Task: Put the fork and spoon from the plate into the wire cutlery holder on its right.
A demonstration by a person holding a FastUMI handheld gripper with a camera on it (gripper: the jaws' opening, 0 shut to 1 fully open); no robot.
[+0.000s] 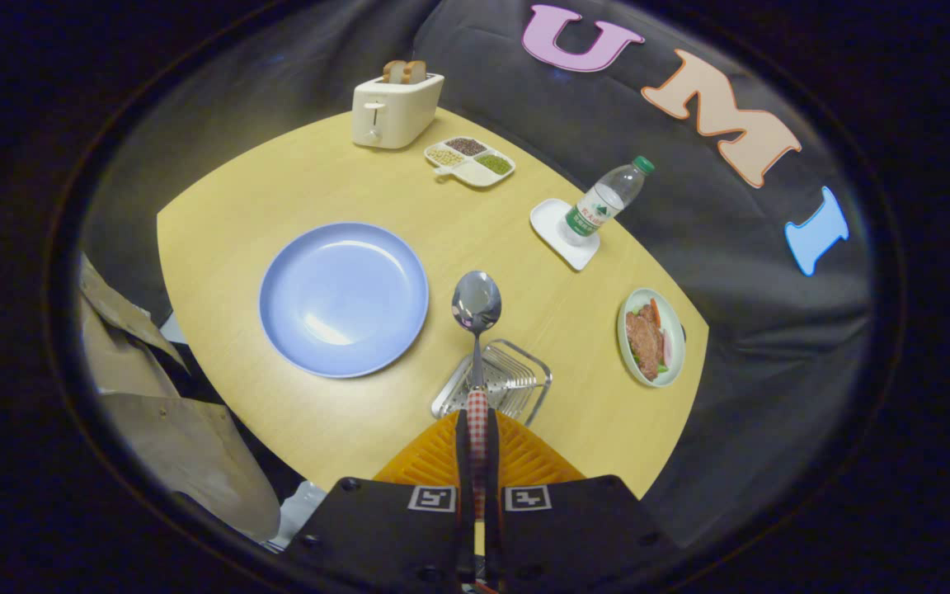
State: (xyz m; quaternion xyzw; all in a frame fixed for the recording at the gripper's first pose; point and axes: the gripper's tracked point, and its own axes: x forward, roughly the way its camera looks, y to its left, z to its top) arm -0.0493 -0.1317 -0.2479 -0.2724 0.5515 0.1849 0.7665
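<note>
My gripper is shut on the checkered handle of a spoon. The spoon's shiny bowl points forward, held above the yellow table. Just ahead of the fingers and under the spoon's stem sits the wire cutlery holder; what lies inside it is too small to tell. To the left of the holder lies the blue plate, with nothing on it.
A white toaster with bread stands at the table's far side, a divided snack dish beside it. A water bottle rests on a white coaster. A green plate of food sits right of the holder. Brown cardboard lies beyond the table's left edge.
</note>
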